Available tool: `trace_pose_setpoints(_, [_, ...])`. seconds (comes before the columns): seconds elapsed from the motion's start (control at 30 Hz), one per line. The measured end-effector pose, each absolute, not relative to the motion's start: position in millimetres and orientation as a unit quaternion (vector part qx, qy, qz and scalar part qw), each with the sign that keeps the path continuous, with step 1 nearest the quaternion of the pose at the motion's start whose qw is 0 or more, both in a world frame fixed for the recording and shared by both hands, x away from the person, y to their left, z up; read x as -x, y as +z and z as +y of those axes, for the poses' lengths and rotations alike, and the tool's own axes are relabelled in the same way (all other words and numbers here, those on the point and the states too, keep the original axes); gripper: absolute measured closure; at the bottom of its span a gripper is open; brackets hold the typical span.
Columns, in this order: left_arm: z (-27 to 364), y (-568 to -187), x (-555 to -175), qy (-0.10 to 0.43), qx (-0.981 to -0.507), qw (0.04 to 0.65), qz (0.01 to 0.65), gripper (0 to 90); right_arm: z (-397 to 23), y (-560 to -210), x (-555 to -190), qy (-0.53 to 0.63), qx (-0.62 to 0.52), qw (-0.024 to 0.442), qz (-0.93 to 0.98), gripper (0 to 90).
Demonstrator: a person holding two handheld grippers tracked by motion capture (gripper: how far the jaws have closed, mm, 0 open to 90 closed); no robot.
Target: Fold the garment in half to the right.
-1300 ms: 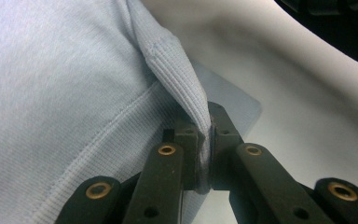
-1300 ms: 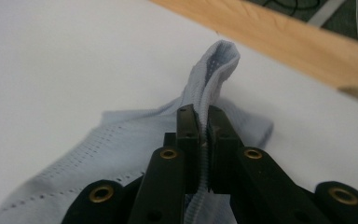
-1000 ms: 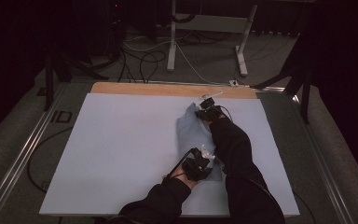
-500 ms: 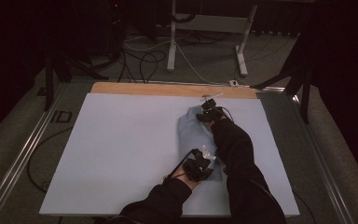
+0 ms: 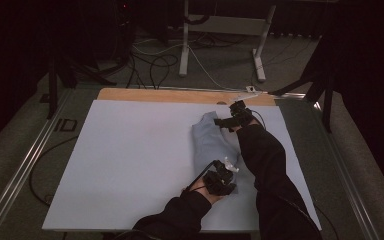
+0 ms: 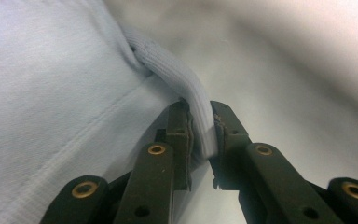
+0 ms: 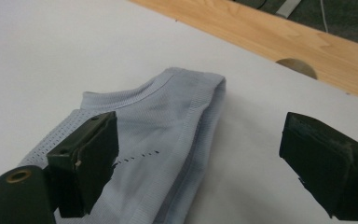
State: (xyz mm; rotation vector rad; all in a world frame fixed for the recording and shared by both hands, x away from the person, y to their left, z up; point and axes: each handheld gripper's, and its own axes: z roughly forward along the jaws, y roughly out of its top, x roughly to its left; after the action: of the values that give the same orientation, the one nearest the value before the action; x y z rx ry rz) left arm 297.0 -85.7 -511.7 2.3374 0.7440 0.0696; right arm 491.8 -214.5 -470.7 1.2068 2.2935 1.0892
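A light blue garment [image 5: 214, 142] lies folded in a long strip on the white sheet [image 5: 130, 160]. My left gripper [image 5: 226, 170] is at its near end. In the left gripper view my left gripper [image 6: 200, 119] pinches the garment's ribbed band [image 6: 168, 65]; its jaws have just been easing open a little, and the band is still pressed between the pads. My right gripper [image 5: 224, 122] hovers at the far end. In the right gripper view my right gripper [image 7: 200, 133] has just been opening wide, with nothing between its jaws and the garment's far fold [image 7: 172, 102] below.
A wooden table strip [image 5: 170, 95] runs along the far side of the sheet, with a round hole [image 7: 297, 66] in it. Cables and a stand's legs [image 5: 185, 45] lie on the floor behind. A metal rail [image 5: 25, 165] borders the left side.
My right gripper has opened, let go of the garment's far end and lifted slightly away. My left gripper has stayed at the near end.
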Motion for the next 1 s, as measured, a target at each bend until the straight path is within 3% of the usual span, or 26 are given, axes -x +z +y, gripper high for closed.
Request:
trace_pose_setpoints(0.13, [-88,-512,-297,0.026,-0.899,0.334,0.284,79.5,-218,-468,-487,0.385,-0.422,0.167,0.803,11.9])
trace_pose_setpoints(0.33, [-96,-516,-292,0.007,-0.901,0.341,0.268,70.3,-219,-468,-482,0.390,-0.420,0.163,0.803,11.9])
trace_pose_setpoints(0.67, [-98,-516,-289,-0.012,-0.904,0.347,0.251,63.7,-218,-469,-480,0.398,-0.412,0.158,0.804,11.2])
trace_pose_setpoints(0.83, [-96,-514,-287,-0.060,-0.893,0.379,0.237,57.9,-216,-466,-479,0.399,-0.409,0.160,0.805,11.2])
trace_pose_setpoints(1.0, [-77,-489,-287,-0.055,-0.877,0.424,0.218,53.1,-214,-460,-476,0.402,-0.398,0.161,0.809,11.2])
